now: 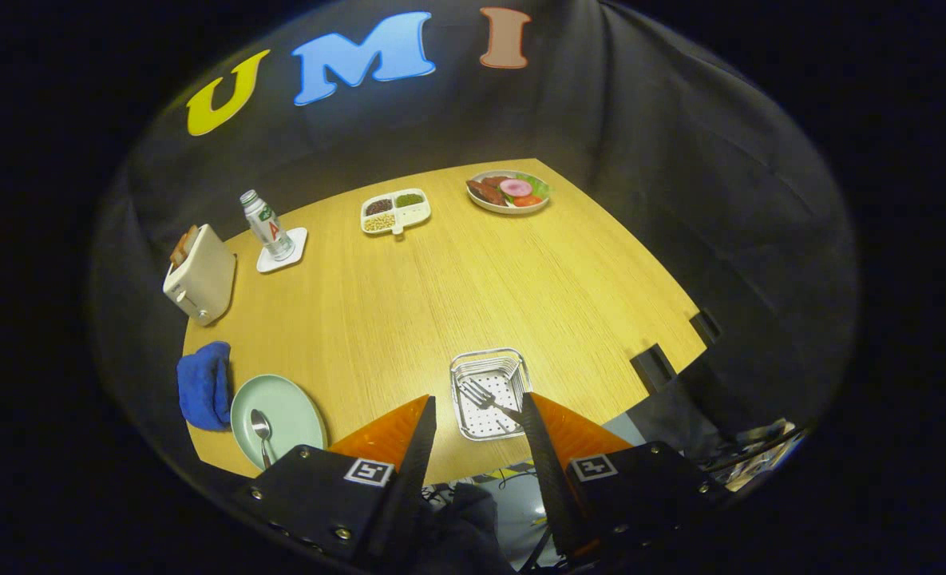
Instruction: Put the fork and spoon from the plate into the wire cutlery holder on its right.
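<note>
While the fork (484, 397) lies in the holder (489, 393), the claw (476, 419) hangs released — spoon (262, 431) at eight o'clock on the plate (290, 403), handle toward the claw.

A metal fork (484, 397) lies inside the wire cutlery holder (488, 393), in the lower middle of the frame; its tines point toward the holder's left side and its handle runs down to the right, toward the right finger. The holder is a square, silvery wire basket with a perforated floor, sitting flat on the wooden table. At the lower left, a pale green round plate (279, 413) holds a metal spoon (263, 435), bowl upward in the frame, handle running toward the plate's lower rim
</note>
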